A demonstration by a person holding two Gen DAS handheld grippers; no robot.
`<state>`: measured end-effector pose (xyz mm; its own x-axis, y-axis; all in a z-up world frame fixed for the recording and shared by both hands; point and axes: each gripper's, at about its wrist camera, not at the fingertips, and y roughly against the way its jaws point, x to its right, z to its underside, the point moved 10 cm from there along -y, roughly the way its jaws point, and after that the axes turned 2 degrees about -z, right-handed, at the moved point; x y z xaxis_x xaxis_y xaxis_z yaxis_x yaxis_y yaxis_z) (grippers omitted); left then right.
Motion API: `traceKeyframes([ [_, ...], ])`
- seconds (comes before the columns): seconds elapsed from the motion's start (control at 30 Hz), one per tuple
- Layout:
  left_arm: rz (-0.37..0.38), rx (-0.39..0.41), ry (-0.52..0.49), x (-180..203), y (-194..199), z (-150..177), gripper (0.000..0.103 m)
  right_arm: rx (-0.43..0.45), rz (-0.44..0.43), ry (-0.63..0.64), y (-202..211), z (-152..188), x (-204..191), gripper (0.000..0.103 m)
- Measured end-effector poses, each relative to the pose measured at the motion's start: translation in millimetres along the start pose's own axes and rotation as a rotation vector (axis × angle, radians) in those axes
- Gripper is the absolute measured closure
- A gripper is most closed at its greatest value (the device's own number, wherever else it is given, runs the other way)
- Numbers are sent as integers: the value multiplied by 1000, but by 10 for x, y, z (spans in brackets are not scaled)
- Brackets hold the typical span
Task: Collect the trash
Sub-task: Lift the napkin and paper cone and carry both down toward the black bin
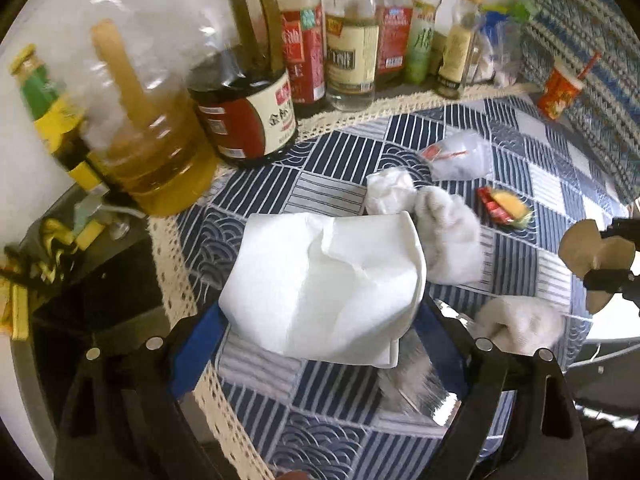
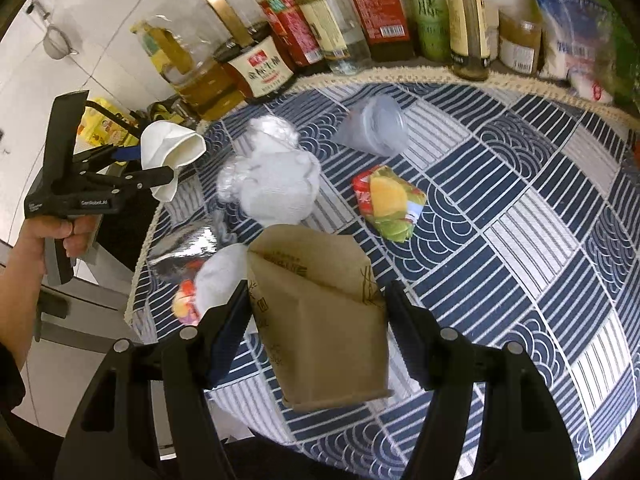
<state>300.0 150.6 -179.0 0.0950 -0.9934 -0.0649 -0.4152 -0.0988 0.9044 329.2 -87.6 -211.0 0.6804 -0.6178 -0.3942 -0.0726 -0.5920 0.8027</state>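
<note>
Trash is split: a brown paper box (image 2: 320, 312) sits pinched between the half-open right claw (image 2: 316, 320), a white paper cup (image 1: 324, 284) spans the wide left claw (image 1: 320, 344); either soft, light grip could slip. Just beyond lie crumpled tissues (image 2: 276, 188), a snack wrapper (image 2: 388, 200) and a plastic cup (image 2: 372, 124), easily knocked toward the far bottles (image 2: 344, 20)

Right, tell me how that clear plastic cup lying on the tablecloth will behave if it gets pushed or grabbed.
The clear plastic cup lies on its side on the tablecloth, so a nudge would probably roll it in a curve, being tapered. It looks thin-walled and empty, so likely very light and apt to skid away. Squeezed hard, it would probably buckle.
</note>
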Motion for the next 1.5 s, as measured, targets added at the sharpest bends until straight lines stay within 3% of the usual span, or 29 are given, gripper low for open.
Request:
traceKeyframes([
  [0.2, -1, 47, 67, 76, 402, 220, 15, 27, -11, 2, 142, 193, -246, 36],
  [0.53, 69, 52, 144, 380, 777, 994, 15, 31, -28, 17, 290, 730, -715, 36],
  [0.83, 139, 63, 145, 781, 1022, 1542, 15, 36, -31, 41, 389, 1138, -1054, 36],
  [1.13, 191, 57, 188, 986, 1054, 2066, 15, 34, -31, 54, 435, 1482, -1359, 36],
  [1.5, 247, -31, 251, 1119, 795, 2725, 16, -25, -37, 15, 237, 1956, -1528, 36],
])
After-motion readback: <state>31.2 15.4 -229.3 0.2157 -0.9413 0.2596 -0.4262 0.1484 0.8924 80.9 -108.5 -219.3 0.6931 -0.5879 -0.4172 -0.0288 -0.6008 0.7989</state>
